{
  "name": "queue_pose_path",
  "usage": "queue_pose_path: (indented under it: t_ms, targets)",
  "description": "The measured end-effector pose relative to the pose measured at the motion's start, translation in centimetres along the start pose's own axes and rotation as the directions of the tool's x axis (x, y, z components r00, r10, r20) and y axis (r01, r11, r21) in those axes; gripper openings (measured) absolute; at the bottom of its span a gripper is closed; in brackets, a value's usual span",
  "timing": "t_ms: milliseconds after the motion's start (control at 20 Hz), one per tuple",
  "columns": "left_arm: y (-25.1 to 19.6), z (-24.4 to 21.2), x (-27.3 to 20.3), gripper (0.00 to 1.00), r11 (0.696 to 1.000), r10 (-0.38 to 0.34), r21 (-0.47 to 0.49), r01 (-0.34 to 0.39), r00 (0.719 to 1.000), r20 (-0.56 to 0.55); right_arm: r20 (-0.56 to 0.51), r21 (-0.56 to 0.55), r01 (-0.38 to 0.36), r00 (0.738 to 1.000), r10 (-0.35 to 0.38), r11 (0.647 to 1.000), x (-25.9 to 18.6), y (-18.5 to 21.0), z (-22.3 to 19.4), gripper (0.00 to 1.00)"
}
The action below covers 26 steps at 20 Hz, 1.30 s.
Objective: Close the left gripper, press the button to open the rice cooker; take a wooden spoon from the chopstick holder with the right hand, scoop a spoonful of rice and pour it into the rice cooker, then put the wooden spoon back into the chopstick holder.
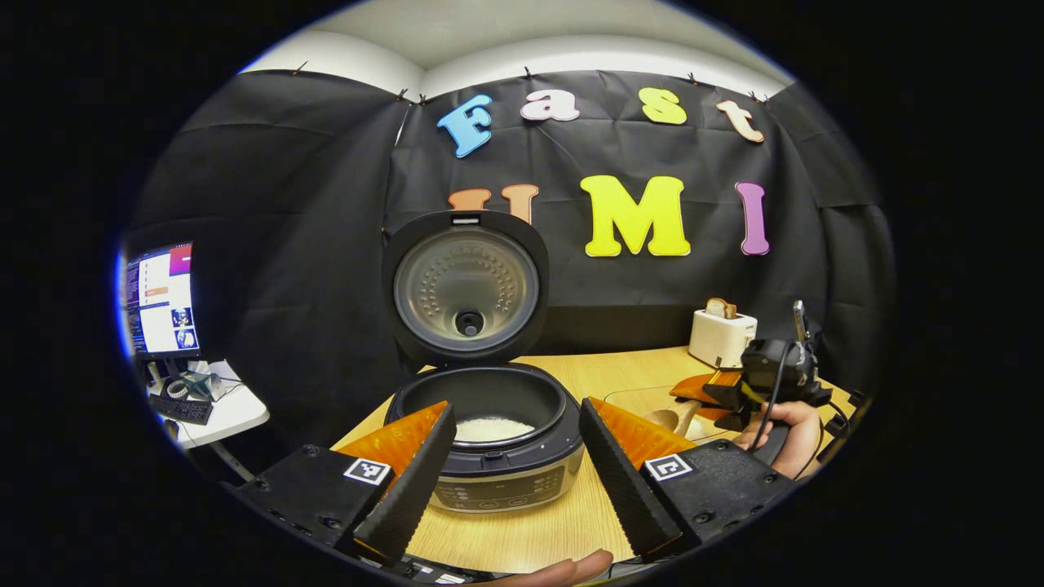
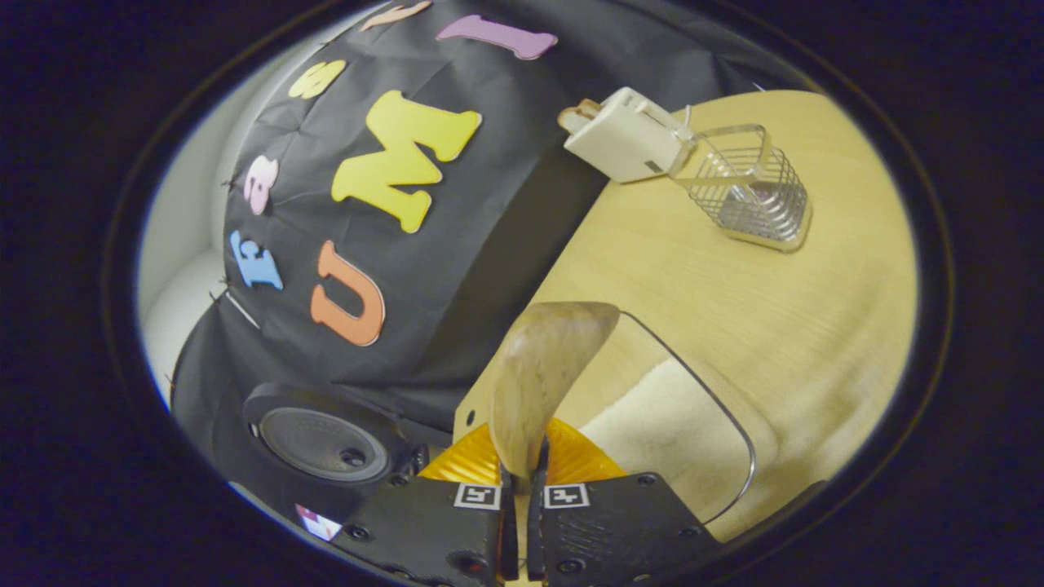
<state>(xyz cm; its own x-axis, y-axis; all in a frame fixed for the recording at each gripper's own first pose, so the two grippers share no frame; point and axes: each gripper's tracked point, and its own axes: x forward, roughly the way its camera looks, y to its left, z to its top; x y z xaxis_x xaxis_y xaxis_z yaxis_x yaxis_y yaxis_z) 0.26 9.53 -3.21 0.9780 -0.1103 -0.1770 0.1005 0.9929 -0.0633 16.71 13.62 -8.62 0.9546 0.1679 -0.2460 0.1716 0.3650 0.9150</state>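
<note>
Clamped in the right gripper (image 2: 522, 489) jaws, wooden spoon (image 2: 542, 371) points bowl-forward; left gripper (image 1: 514, 481) jaws spread.

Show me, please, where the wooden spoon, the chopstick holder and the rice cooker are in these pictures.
wooden spoon (image 2: 545, 367): right gripper view, on its bowl.
chopstick holder (image 2: 754, 191): right gripper view, on its wire side wall.
rice cooker (image 1: 467, 285): left gripper view, inside of its raised lid.

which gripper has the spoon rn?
The right gripper: its fingers are clamped on the wooden spoon. The left gripper is open, facing the rice cooker.
</note>
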Motion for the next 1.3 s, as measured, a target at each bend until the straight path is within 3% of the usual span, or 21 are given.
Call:
queue_pose_path:
  t_ms: [250, 450, 800, 950, 1300]
  targets:
    - [1.1, 0.1, 0.0, 0.97, 0.998, 0.034, -0.045, -0.034, 0.999, -0.004, 0.030, 0.126, -0.045, 0.999, 0.042, 0.991, -2.0, 0.1, 3.0, 0.05]
    - [1.9, -0.5, 0.3, 0.97, 0.996, 0.052, -0.065, -0.054, 0.998, -0.023, 0.013, 0.328, -0.147, 0.989, 0.151, 0.933, -3.1, 1.1, 4.5, 0.05]
    - [0.1, 0.4, 0.0, 0.97, 0.999, 0.012, -0.037, -0.012, 1.000, 0.002, -0.046, 0.428, -0.129, 0.985, 0.163, 0.894, -2.4, 0.4, 4.1, 0.05]
    - [0.2, 0.7, -0.4, 0.97, 0.999, 0.013, -0.035, -0.013, 1.000, 0.015, -0.069, 0.420, -0.115, 0.985, 0.158, 0.900, -1.9, 1.3, 3.2, 0.05]
    - [0.9, 1.0, -1.0, 0.97, 0.999, 0.017, -0.047, -0.015, 0.999, 0.030, -0.081, 0.284, -0.194, 0.971, 0.225, 0.939, -2.6, 9.1, 1.0, 0.04]
